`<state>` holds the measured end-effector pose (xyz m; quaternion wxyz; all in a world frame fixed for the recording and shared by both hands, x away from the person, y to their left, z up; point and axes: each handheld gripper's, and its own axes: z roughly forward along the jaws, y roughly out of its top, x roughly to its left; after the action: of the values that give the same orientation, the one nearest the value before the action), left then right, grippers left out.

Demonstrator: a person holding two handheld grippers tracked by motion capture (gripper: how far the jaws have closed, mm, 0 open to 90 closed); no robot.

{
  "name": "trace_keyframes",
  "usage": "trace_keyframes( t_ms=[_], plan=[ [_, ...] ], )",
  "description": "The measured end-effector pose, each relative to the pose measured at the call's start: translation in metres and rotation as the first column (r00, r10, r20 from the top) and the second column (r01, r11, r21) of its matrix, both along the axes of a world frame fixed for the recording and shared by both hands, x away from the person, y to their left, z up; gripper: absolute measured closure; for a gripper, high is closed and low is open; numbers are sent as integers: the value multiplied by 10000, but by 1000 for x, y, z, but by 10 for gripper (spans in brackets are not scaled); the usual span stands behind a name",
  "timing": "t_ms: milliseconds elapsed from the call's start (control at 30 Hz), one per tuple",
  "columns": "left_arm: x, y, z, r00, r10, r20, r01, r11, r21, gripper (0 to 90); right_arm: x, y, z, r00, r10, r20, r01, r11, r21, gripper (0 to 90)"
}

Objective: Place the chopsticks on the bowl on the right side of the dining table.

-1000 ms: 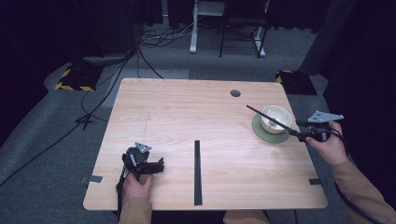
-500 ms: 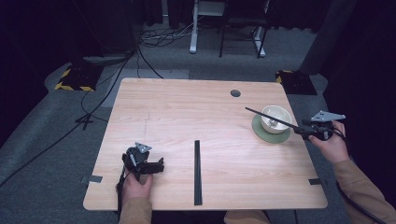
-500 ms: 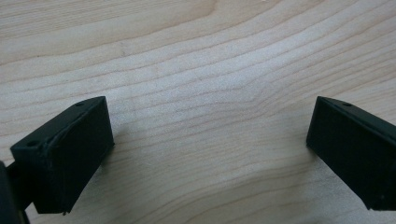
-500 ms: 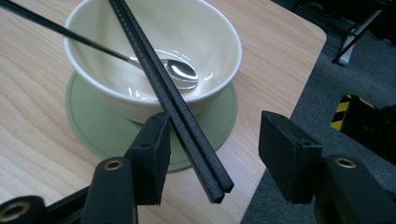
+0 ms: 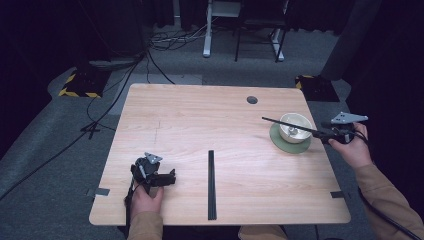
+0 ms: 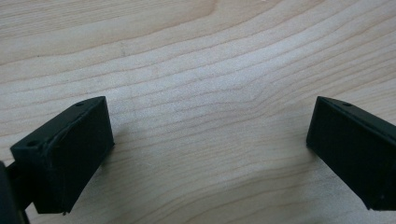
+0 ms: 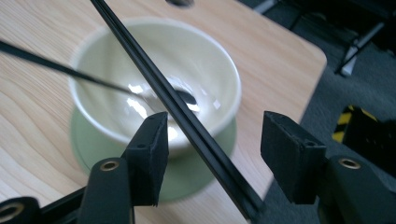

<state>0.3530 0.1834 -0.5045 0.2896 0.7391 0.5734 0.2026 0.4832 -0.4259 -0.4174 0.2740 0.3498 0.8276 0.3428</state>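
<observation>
Chopstick (image 7: pixel 187 121), thin black, lying across cream bowl (image 7: pixel 205 60), between spread fingers of right gripper (image 7: pixel 212 140); left gripper (image 6: pixel 205 154) fingers apart.

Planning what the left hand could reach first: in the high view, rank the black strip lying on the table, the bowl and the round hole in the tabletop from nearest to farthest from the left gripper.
From the left gripper:
1. Black strip, just to its right, near edge.
2. Round hole, far side.
3. Bowl, on its green saucer, right side.

Right tool (image 5: pixel 326 136) farther right, jaws apart
</observation>
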Motion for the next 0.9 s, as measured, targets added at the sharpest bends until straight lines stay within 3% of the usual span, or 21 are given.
trace_keyframes(
  t_ms=[100,233,267,567,700,900],
  plan=[
    [0,0,0,10000,-3,-3,3,10000,1,8,8,19,12,9997,116,208,-122,9995,275,430],
    [0,0,0,10000,-11,-8,11,10000,-22,8,19,30,15,9998,39,203,-43,9997,237,426],
    [0,0,0,10000,-6,-1,6,10000,-8,7,26,39,13,10000,-52,70,48,9989,468,424],
    [0,0,0,10000,-2,3,2,10000,-7,8,56,64,-1,9990,-418,-163,423,9987,287,420],
    [0,0,0,10000,-2,0,2,10000,0,7,61,67,-6,9979,-551,-348,559,9981,239,418],
    [0,0,0,10000,-4,-3,4,10000,-3,8,56,69,-10,9985,-72,-551,76,9999,82,414]
  ],
)
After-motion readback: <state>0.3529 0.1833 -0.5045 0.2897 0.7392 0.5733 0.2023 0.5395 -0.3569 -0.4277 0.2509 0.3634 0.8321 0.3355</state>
